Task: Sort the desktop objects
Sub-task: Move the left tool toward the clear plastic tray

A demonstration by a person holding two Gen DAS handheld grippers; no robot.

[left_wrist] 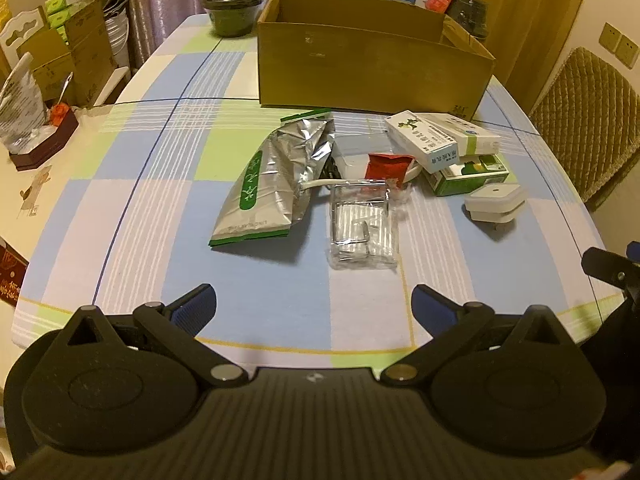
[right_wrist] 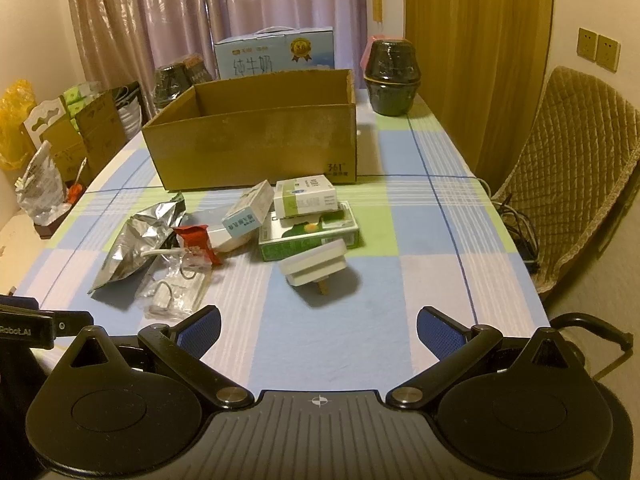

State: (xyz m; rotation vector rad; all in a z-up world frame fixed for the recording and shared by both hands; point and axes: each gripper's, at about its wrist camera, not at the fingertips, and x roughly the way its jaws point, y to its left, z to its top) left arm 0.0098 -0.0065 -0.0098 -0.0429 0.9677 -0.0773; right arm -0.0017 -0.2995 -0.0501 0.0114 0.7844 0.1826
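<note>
Task at start: nothing visibly sorted. Foil bag [left_wrist: 272, 184], clear packet [left_wrist: 362, 226], medicine boxes [left_wrist: 444, 148], white plug [left_wrist: 496, 202] on table before cardboard box [left_wrist: 372, 68]. Left gripper [left_wrist: 314, 306] and right gripper [right_wrist: 319, 330] wide apart, empty.

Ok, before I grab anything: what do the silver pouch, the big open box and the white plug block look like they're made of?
Silver pouch: looks like metallised foil film, shiny and sharply creased, with a green printed label. Big open box: plain brown cardboard, matte, with scuffed walls. White plug block: probably hard moulded plastic, smooth with a slight sheen; the prongs underneath look like metal, though that is hard to tell.
</note>
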